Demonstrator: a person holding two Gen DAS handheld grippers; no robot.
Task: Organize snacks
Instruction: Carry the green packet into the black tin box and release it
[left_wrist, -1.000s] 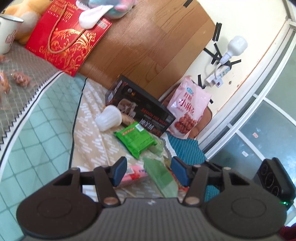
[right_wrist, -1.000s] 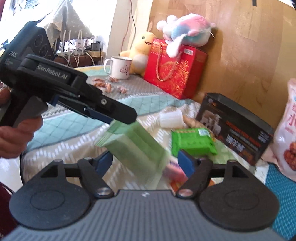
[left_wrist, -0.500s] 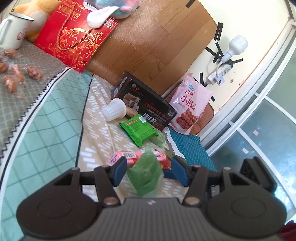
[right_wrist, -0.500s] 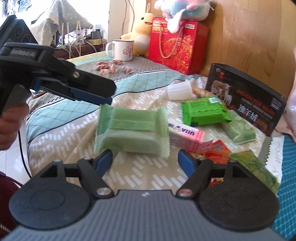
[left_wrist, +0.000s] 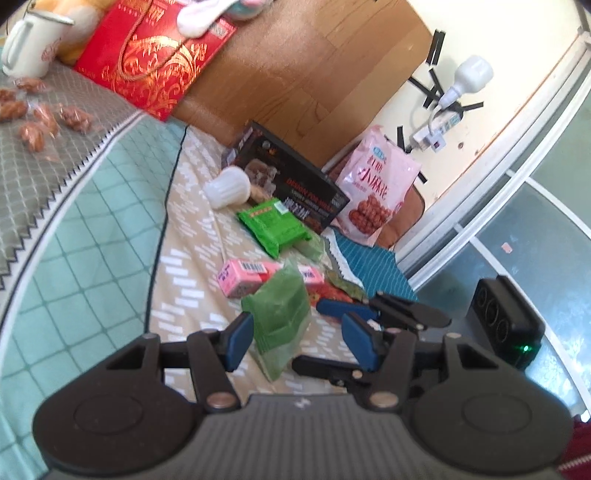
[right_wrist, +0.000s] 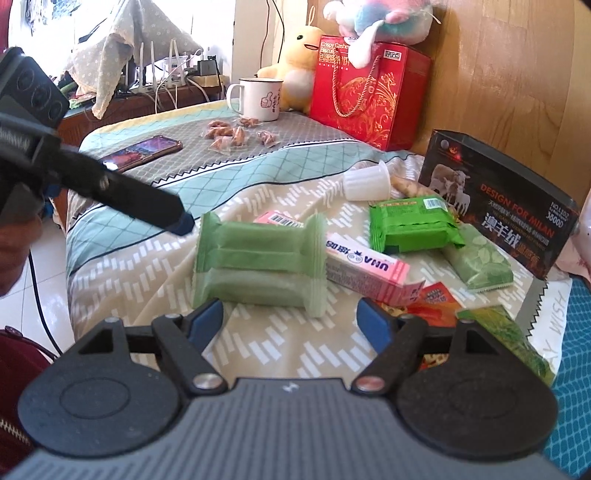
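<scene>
Plainly readable, the black box (right_wrist: 509, 206) against the wooden headboard says "DESIGN FOR MILAN" with "3800D" at its end, the pink carton (right_wrist: 365, 266) shows "UHA" upside down beside a barcode, and the red gift bag (right_wrist: 365, 92) carries "Crispy Cashew Biscuit" above gold swirls. The pink pouch (left_wrist: 373, 192) by the wall has Chinese writing that I cannot make out. On the bed (right_wrist: 122, 266), a white cup (right_wrist: 367, 182) lies on its side next to a bright green packet (right_wrist: 413, 225), and a white mug (right_wrist: 258, 99) bears a thumbs-up drawing.

The pale green snack pack (right_wrist: 258, 264) now rests on the beige bedspread, leaning on the pink carton; a second ago it was blurred in the air near the left claw (left_wrist: 297, 341). That claw's blue pads (left_wrist: 240, 341) stand half apart with the pack's end lying between them, and whether they touch it is unclear. The right claw (right_wrist: 291, 321) is spread wide, just short of the pack, holding nothing, as it was earlier
</scene>
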